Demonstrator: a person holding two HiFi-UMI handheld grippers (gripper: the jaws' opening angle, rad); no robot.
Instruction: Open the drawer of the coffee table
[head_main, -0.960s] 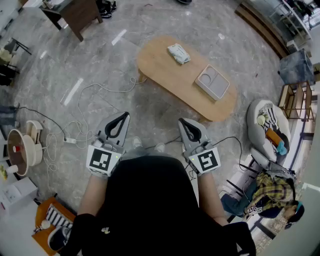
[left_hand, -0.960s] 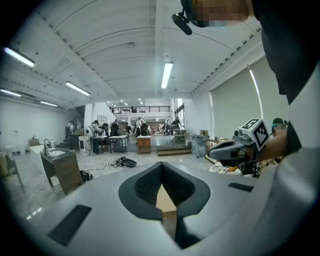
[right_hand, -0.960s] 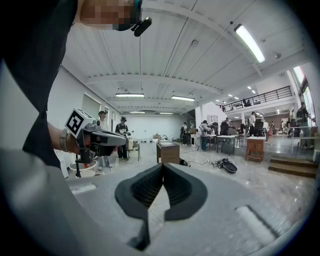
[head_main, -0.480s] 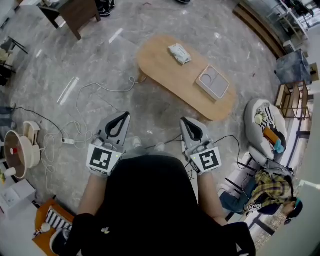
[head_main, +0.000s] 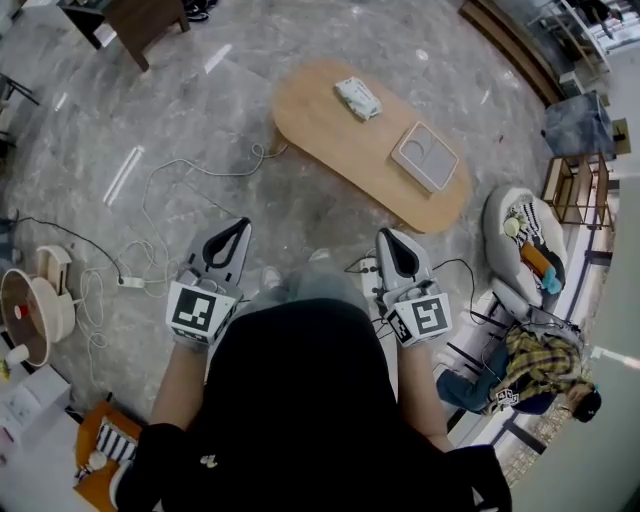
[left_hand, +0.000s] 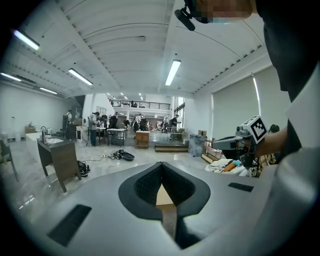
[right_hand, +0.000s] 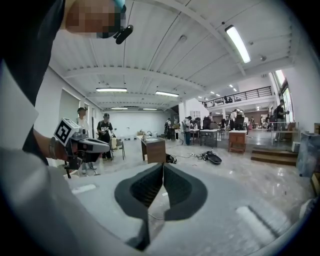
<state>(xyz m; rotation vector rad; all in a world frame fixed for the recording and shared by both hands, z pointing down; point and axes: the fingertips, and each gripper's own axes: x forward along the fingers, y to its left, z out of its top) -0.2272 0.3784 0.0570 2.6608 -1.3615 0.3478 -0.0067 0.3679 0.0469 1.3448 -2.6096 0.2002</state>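
Note:
The oval wooden coffee table (head_main: 330, 130) stands on the marble floor ahead of me; no drawer shows in any view. A white packet (head_main: 357, 98) and a grey tray (head_main: 425, 157) lie on its top. My left gripper (head_main: 237, 228) is held over the floor short of the table, shut and empty. My right gripper (head_main: 386, 240) is beside it, nearer the table's right end, also shut with nothing held. In the left gripper view the jaws (left_hand: 161, 165) meet, and the same in the right gripper view (right_hand: 163, 166).
White cables (head_main: 190, 175) and a power strip (head_main: 133, 282) lie on the floor to the left. A dark wooden desk (head_main: 130, 20) is at far left, a round appliance (head_main: 30, 305) at the left edge. A white seat with clutter (head_main: 520, 250) and a small shelf (head_main: 575, 190) stand right.
The head view has shifted a little as the person moves. The two grippers have drifted slightly further apart. Both stay shut and empty.

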